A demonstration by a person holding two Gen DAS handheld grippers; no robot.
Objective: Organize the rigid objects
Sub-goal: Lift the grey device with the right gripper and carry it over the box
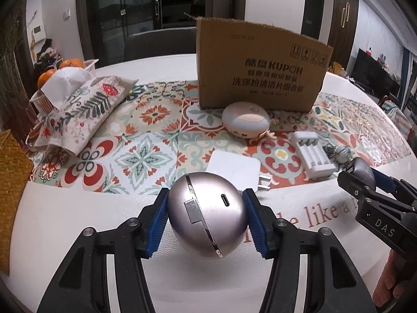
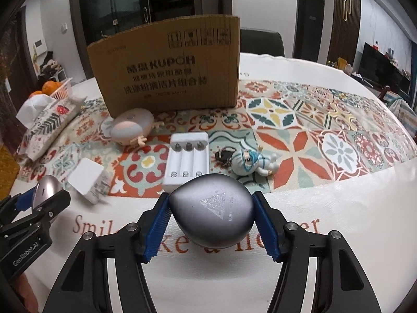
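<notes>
Smooth satin metal egg-shaped case (image 1: 208, 215), corrugated cardboard box (image 1: 260, 65), glossy white plastic battery charger (image 2: 186, 161).

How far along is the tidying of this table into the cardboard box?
Nothing visibly packed yet. In hand: left hand-held gripper holds a pinkish metal shell; right hand-held gripper a grey one. Still lying before the cardboard box: battery charger, white adapter, figurine, round gadget.

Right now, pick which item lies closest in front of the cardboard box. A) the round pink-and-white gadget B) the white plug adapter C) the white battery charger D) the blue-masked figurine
A: the round pink-and-white gadget sits right at the foot of the cardboard box, while the battery charger, plug adapter and figurine lie nearer the cameras.
</notes>
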